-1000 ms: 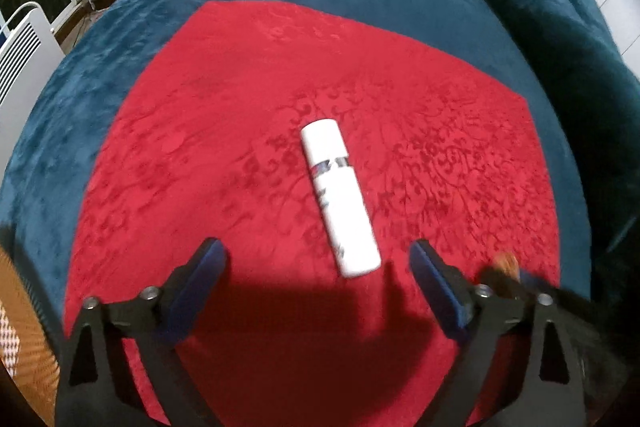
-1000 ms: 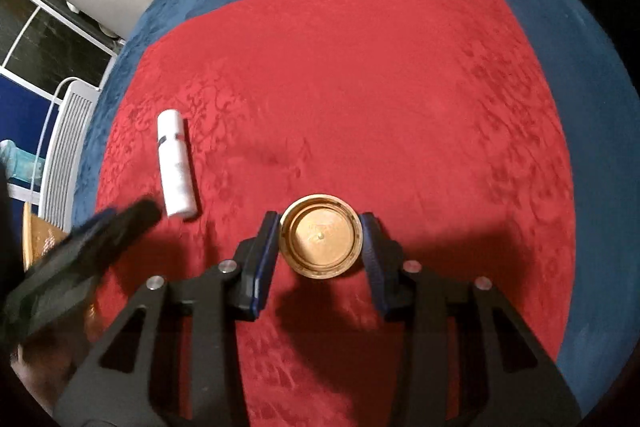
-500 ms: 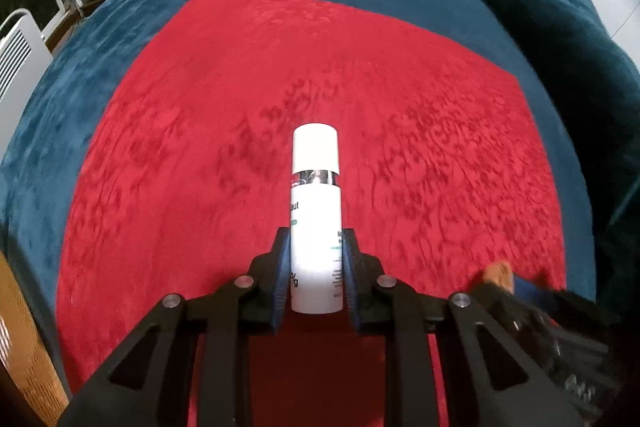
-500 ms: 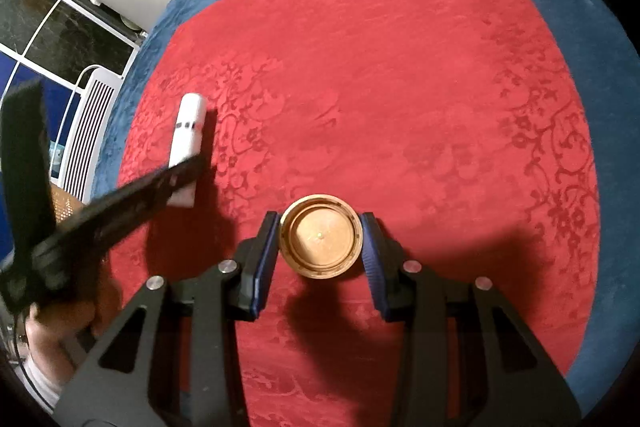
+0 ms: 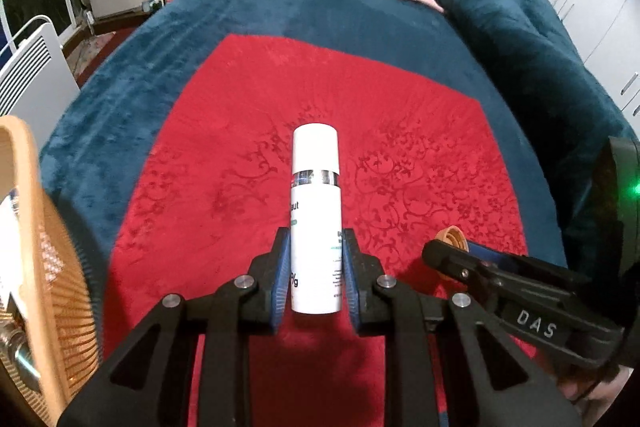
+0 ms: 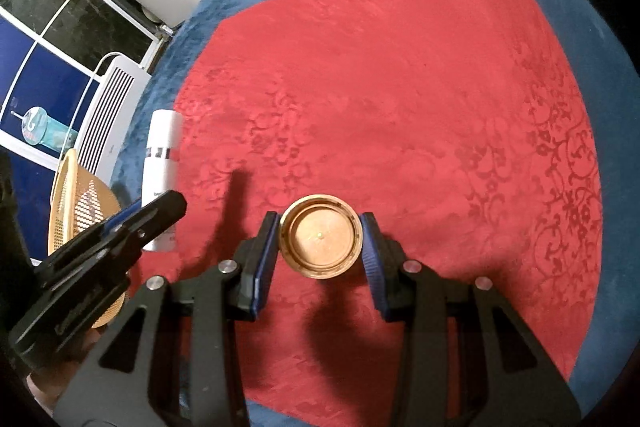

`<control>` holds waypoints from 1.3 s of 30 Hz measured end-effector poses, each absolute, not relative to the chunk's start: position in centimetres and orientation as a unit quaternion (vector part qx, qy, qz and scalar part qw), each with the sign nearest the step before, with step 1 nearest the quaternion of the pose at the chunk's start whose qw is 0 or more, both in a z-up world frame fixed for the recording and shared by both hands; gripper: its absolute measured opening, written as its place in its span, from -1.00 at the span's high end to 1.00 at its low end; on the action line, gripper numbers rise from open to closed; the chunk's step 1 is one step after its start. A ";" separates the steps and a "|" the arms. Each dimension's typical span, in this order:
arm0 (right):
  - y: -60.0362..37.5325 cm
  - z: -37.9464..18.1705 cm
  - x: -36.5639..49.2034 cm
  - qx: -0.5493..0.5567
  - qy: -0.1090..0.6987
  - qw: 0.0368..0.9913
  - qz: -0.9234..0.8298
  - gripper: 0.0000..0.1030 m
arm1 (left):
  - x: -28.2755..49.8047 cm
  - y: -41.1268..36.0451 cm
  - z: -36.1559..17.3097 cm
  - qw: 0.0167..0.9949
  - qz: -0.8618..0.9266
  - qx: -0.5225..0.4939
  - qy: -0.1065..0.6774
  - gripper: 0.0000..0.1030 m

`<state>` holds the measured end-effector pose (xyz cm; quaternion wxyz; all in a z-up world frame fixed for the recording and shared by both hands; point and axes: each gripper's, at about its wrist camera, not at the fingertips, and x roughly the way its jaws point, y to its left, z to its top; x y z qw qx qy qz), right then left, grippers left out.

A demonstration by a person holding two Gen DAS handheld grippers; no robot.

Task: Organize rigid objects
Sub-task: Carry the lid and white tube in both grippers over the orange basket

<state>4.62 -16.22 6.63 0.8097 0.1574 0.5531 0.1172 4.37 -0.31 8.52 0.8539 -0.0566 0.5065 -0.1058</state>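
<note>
My left gripper (image 5: 315, 267) is shut on a white cosmetic bottle (image 5: 316, 211) with a silver band, holding it above the red cloth (image 5: 420, 147), cap pointing away. The bottle also shows in the right wrist view (image 6: 162, 163), with the left gripper (image 6: 160, 215) around its lower end. My right gripper (image 6: 320, 243) is shut on a round gold lid (image 6: 321, 235), open side facing the camera, above the red cloth (image 6: 380, 87). In the left wrist view the right gripper (image 5: 452, 247) shows at the right with the gold lid (image 5: 452, 239) edge-on.
An orange woven basket (image 5: 44, 267) stands at the left edge of the bed; it also shows in the right wrist view (image 6: 80, 211). The red cloth lies on a dark blue blanket (image 5: 280, 23). A white radiator (image 5: 32, 83) stands left of the bed. Blue pillows (image 5: 520, 39) lie at the far right.
My left gripper closed on the white bottle and lifted it off the cloth. The basket has come into view at left. My right gripper still holds the gold lid, raised higher.
</note>
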 end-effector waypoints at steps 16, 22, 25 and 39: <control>-13.9 10.8 1.7 0.128 0.521 0.832 0.138 0.21 | -0.1 3.9 13.2 0.880 -0.088 -0.082 0.460 0.53; -13.0 11.7 1.2 0.118 0.517 0.836 0.144 0.21 | -1.5 5.0 14.3 0.886 -0.081 -0.090 0.447 0.53; -12.4 12.1 0.8 0.111 0.514 0.837 0.149 0.21 | -2.1 5.5 14.9 0.891 -0.077 -0.091 0.439 0.53; -9.3 13.7 -0.3 0.086 0.501 0.844 0.169 0.21 | -5.5 8.9 17.3 0.905 -0.056 -0.116 0.405 0.53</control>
